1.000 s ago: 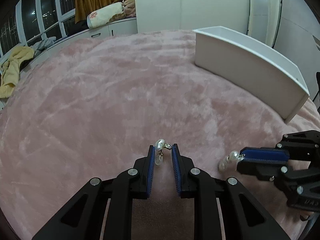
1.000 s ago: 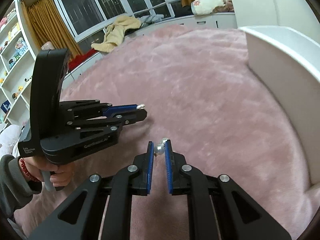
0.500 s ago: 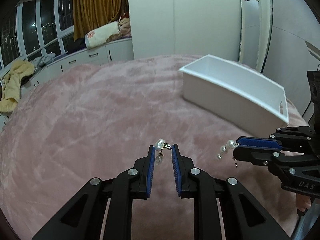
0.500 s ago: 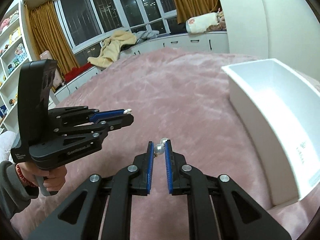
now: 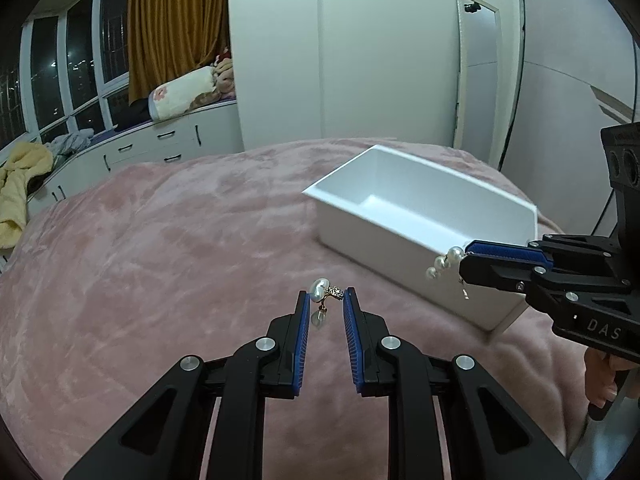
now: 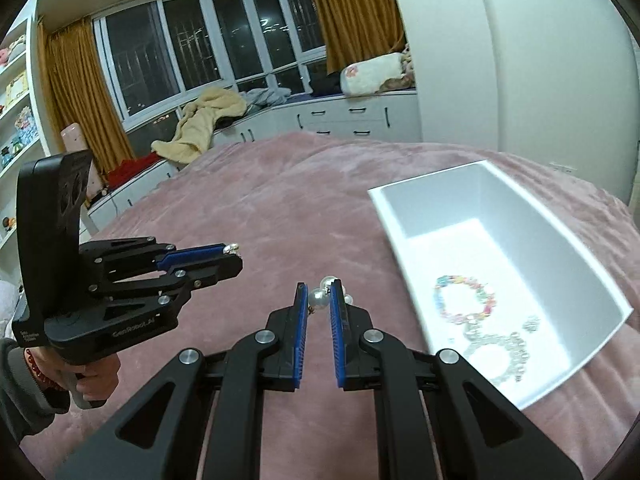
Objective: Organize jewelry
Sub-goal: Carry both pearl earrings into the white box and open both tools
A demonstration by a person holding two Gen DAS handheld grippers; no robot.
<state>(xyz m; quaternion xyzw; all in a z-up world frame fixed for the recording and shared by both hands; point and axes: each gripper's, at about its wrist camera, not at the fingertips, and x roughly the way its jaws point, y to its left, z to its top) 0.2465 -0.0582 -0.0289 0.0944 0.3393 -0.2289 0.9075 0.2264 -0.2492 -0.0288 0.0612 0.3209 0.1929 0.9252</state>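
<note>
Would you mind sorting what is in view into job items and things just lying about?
Job: pearl earring in left gripper; pearl strand in right gripper; white box; bracelets.
Lying about: yellow blanket; pillow; curtains.

"DAS" in white on right gripper (image 5: pixel 464 270) body, lower right; "GenRobot.AI" on left gripper (image 6: pixel 236 258) body, lower left; other print illegible.
</note>
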